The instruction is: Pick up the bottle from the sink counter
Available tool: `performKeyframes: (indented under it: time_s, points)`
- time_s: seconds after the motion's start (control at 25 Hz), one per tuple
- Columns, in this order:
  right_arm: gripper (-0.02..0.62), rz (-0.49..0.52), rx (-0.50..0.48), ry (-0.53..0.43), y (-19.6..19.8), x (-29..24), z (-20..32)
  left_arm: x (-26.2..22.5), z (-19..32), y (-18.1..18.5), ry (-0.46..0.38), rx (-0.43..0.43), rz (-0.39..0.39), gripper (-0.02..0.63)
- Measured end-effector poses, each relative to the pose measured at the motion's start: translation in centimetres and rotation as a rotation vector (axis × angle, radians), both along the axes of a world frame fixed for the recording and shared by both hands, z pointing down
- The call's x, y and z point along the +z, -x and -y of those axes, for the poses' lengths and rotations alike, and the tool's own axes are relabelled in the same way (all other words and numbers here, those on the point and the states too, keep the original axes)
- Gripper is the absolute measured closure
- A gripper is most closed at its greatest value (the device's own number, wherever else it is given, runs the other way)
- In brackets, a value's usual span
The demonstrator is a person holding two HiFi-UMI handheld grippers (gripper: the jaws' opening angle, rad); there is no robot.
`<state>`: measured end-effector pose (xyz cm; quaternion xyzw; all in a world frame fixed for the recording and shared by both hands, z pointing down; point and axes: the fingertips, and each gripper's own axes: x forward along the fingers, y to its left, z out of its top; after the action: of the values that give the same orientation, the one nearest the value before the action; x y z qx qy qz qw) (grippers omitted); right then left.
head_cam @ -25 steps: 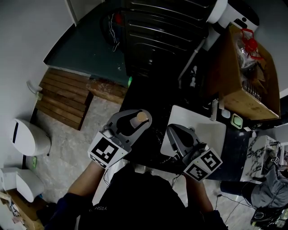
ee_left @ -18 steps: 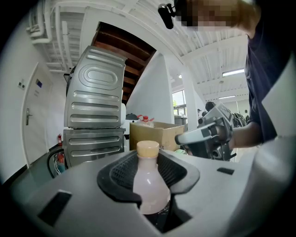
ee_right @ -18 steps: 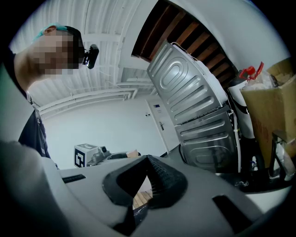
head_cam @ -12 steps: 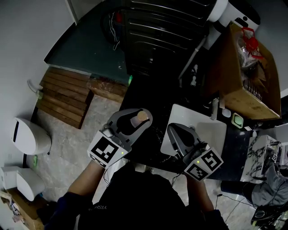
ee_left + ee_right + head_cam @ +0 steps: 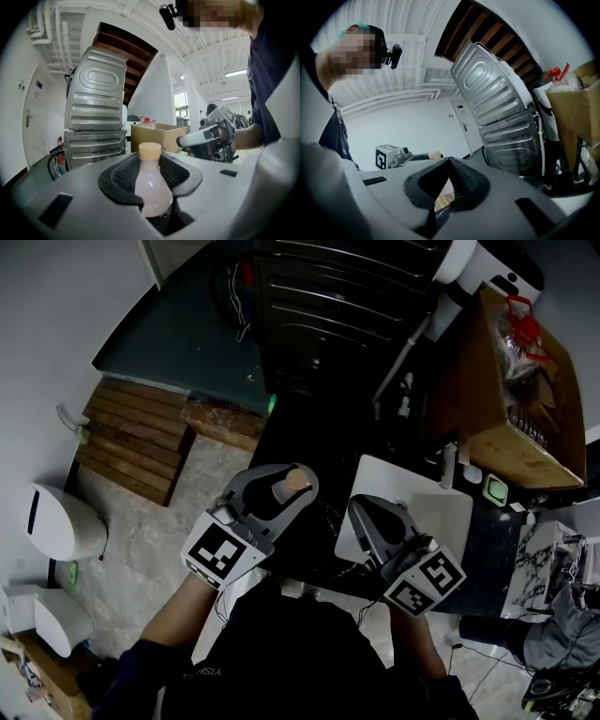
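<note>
Standing upright between the jaws of the left gripper (image 5: 283, 489), the bottle (image 5: 151, 183) shows a pale, milky-pink body and a tan cap (image 5: 150, 150); the black ribbed pads press against its sides just below the shoulder, so this gripper is grasping it. Its lower part is hidden behind the gripper body, so I cannot tell whether the base rests on anything. From the head view the held bottle sits above the left edge of the dark counter (image 5: 305, 432), to the left of the white sink (image 5: 445, 512) and apart from it. The right gripper (image 5: 364, 512) hovers over the near left corner of that sink with its jaws clenched tip to tip on nothing; only a triangular gap stays behind the meeting tips, and through it a bit of wooden slatting shows. Each gripper carries a cube with black-and-white square markers, the left one (image 5: 223, 554) and the right one (image 5: 424, 582), both close to the person's dark sleeves. Farther off, a grey ribbed metal appliance (image 5: 96, 117) stands behind the counter, a cardboard box (image 5: 492, 395) sits beyond the sink, and a slatted wooden platform (image 5: 131, 442) lies on the floor to the left.
</note>
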<state>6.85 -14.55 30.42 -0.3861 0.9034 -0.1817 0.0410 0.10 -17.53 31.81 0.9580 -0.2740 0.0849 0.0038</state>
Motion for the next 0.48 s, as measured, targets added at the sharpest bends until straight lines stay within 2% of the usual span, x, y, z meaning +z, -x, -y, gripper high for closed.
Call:
performKeyframes:
  time_s: [0.48]
  points:
    - [0.574,-0.007,-0.009,0.000,0.30,0.17,0.06,0.03,0.18,0.31,-0.007,-0.012,-0.003,0.468]
